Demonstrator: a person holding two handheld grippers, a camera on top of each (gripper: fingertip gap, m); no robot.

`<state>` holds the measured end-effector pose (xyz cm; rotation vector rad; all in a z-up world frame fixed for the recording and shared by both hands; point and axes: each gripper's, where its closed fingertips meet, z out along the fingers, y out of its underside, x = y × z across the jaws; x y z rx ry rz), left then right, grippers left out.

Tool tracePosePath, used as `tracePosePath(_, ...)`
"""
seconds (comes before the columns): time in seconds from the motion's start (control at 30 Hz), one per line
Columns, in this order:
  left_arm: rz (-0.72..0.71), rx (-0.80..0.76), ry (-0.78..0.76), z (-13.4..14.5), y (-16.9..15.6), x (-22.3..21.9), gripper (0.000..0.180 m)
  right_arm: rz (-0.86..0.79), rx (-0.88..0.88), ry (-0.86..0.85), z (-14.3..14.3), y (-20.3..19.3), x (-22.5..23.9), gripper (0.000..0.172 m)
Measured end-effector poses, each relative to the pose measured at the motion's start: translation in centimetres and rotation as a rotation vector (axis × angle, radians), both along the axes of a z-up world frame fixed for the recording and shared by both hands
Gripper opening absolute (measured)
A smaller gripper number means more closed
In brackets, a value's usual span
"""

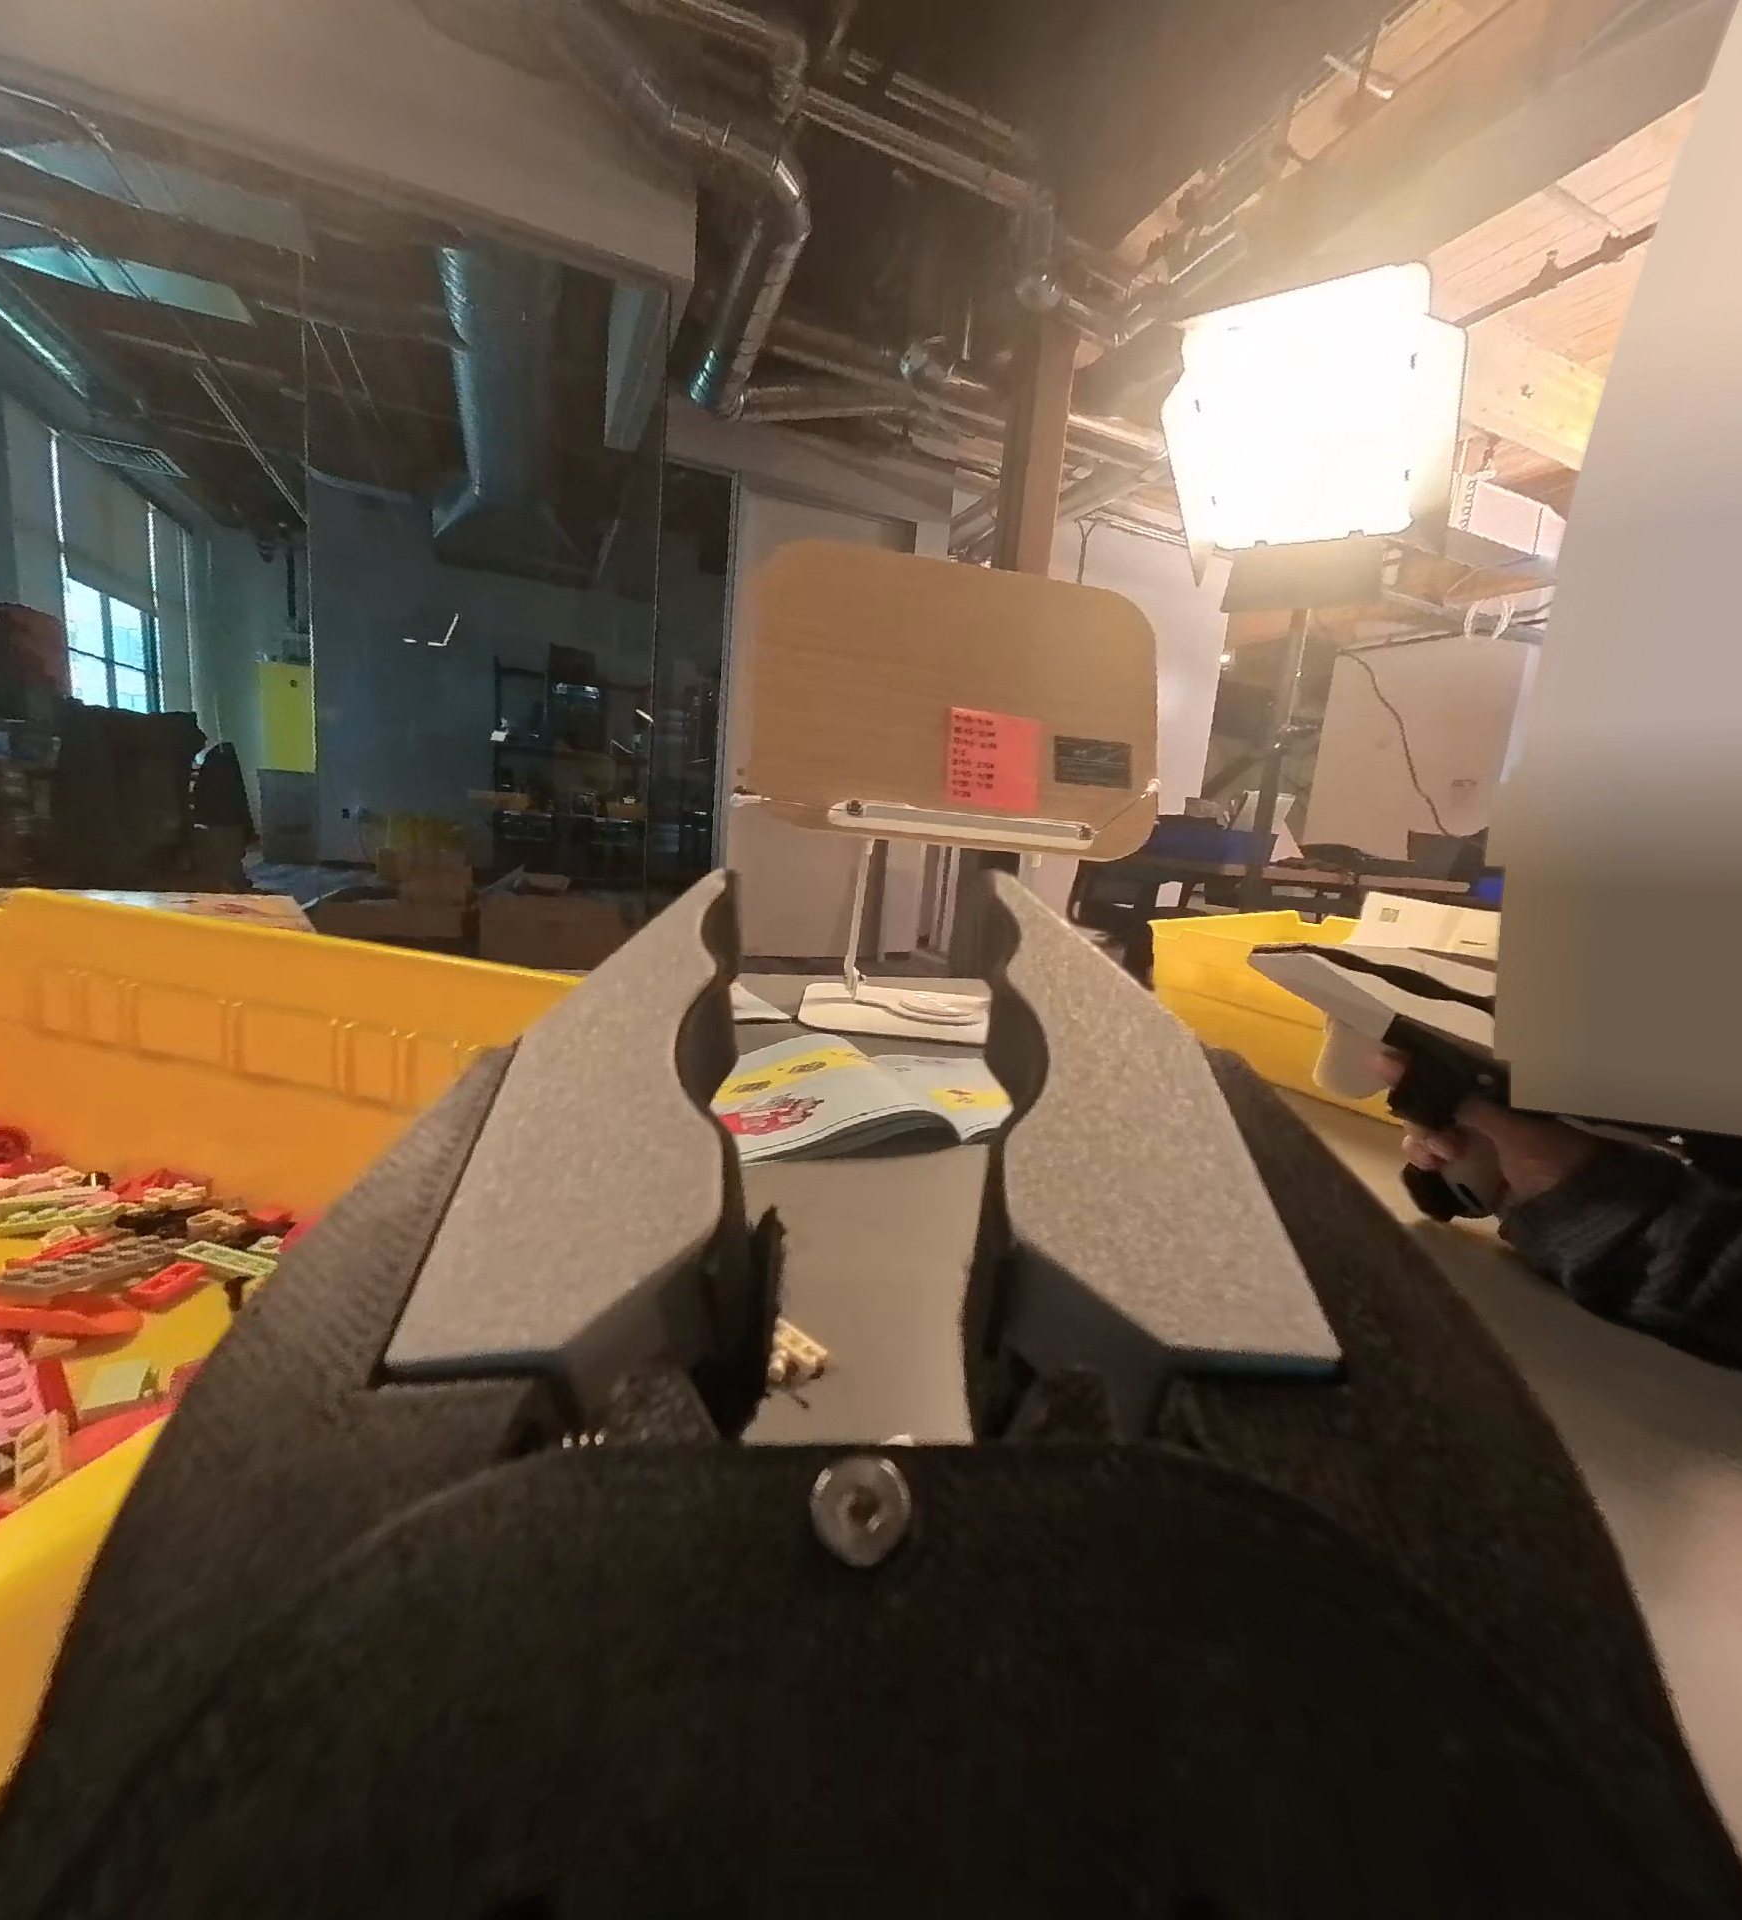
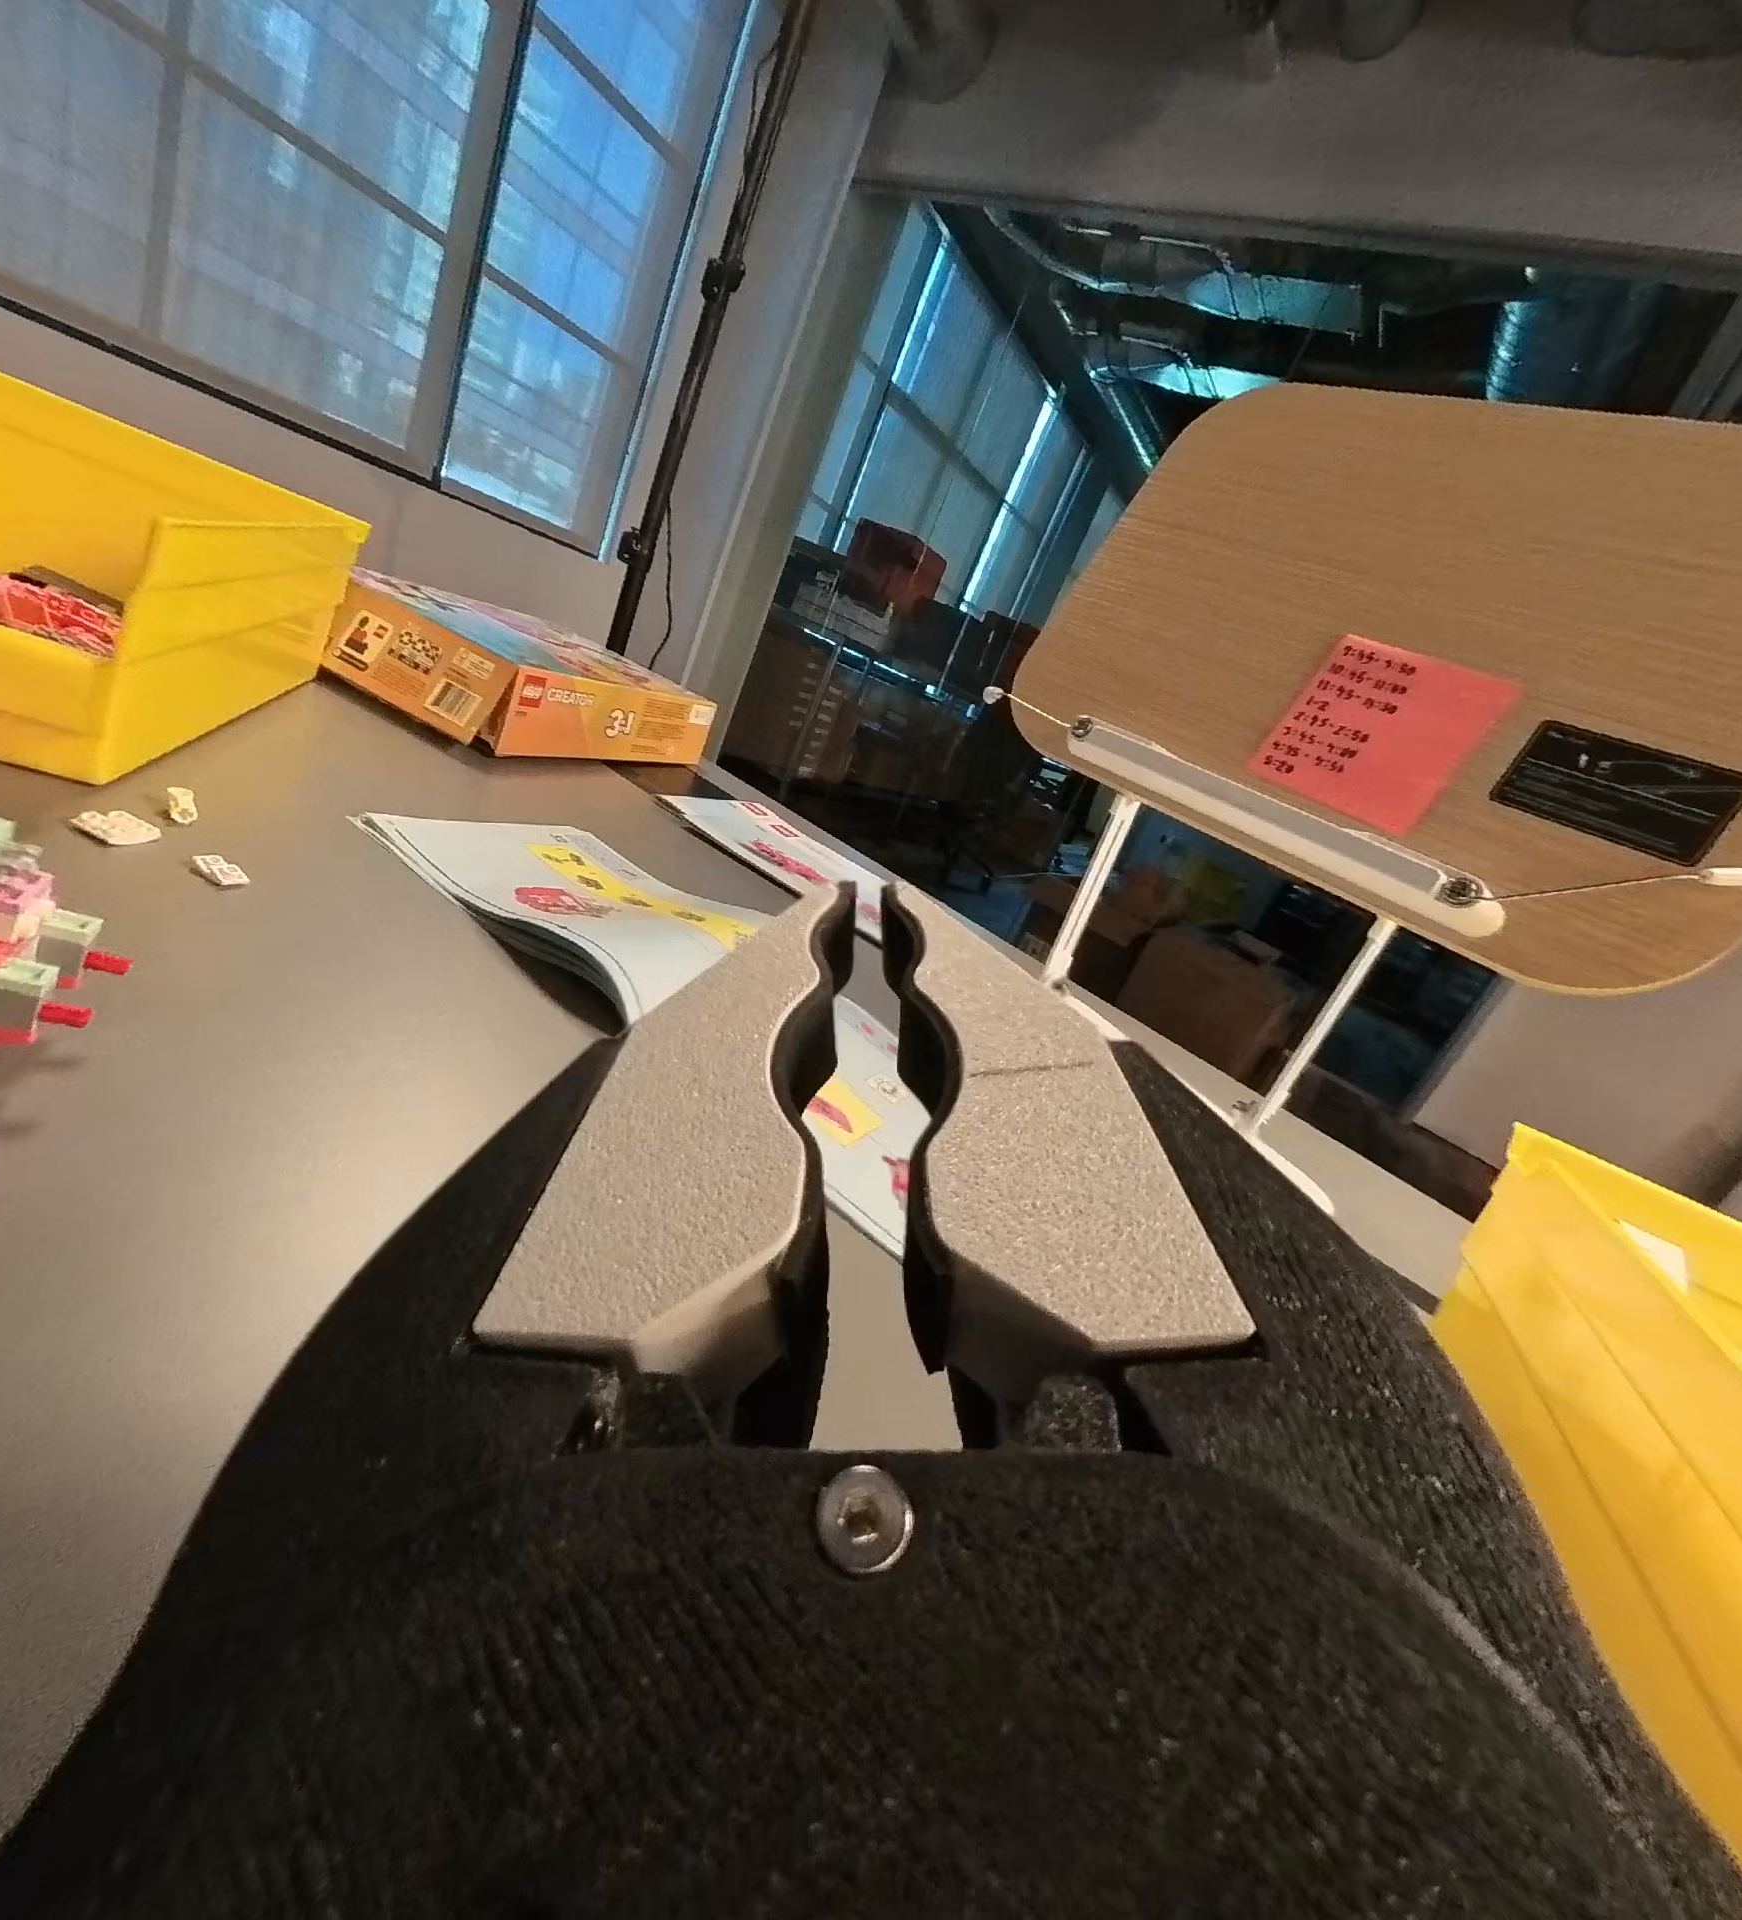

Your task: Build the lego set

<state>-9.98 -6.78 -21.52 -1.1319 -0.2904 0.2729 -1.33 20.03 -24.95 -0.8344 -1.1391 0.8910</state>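
The left hand-held gripper [image 1: 862, 904] is held level above the dark grey surface [image 1: 1625, 1558], jaws wide apart and bare, aimed at the open pale-blue instruction booklet [image 1: 846, 1112] beside the yellow plastic bin of loose bricks [image 1: 171, 997]. The right hand-held gripper [image 2: 867, 899] tilts upward over the same booklet, fingertips nearly together, clamping nothing.

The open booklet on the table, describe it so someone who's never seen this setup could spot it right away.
Find the wooden book stand on white legs at the far side of the grey table. Just in front of its base lies the open booklet, beyond both grippers' fingertips. Unlike the flat leaflet beside it, it is thick, spread open, with pale blue pages bearing yellow panels.
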Motion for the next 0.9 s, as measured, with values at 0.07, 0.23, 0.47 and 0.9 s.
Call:
tracePosePath(0.07, -0.023, 0.015, -0.017, 0.3, -0.4, 0.0, 0.044, -0.027, -0.005, 0.002, 0.0, 0.5, 0.1, 0.003)
tracePosePath(0.23, -0.041, -0.016, -0.011, 5.3, -2.8, -1.5, 0.036, -0.092, -0.001, 0.002, 0.0, 1.6, 0.2, 0.003)
tracePosePath(0.47, 0.002, -0.65, -0.161, 7.0, -2.0, -13.8, 0.043, -0.125, 0.027, -0.017, -0.2, 1.9, -0.1, 0.003)
tracePosePath(0.9, -0.11, -1.405, -0.667, -9.6, -0.3, -25.9, 0.021, -0.124, 0.048, -0.023, -0.3, 1.7, -0.1, 0.003)
